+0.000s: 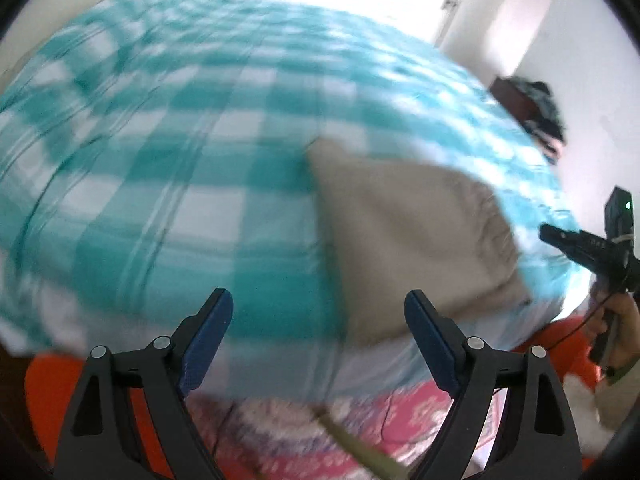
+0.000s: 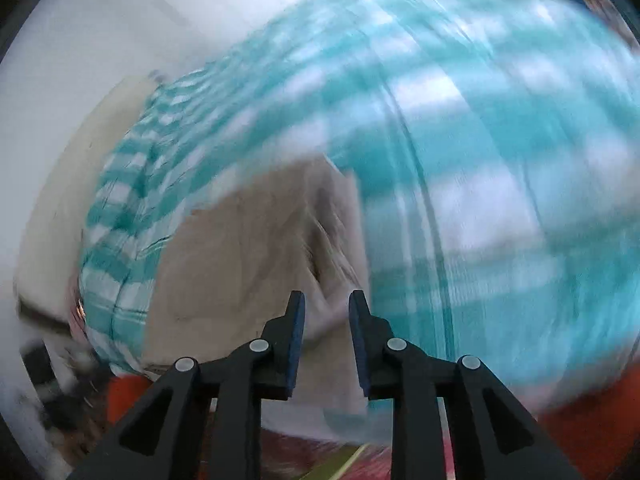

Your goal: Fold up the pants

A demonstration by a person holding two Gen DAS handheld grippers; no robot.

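Beige pants [image 1: 408, 232] lie folded into a compact rectangle on a bed with a teal-and-white checked sheet [image 1: 180, 160], close to its near edge. My left gripper [image 1: 318, 294] hovers above the bed just left of the pants, jaws wide open with nothing between them. At the far right of the left wrist view a hand holds my right gripper [image 1: 560, 238] beside the pants. In the right wrist view the right gripper [image 2: 327, 295] hangs over the pants [image 2: 240, 264] with a narrow gap between its pads and no cloth pinched. Both views are motion-blurred.
The checked sheet [image 2: 480, 160] covers the whole bed. A pink patterned cloth [image 1: 288, 420] and an orange surface [image 1: 44, 380] lie below the bed's near edge. A dark bundle [image 1: 536, 108] sits at the bed's far right corner by a white wall.
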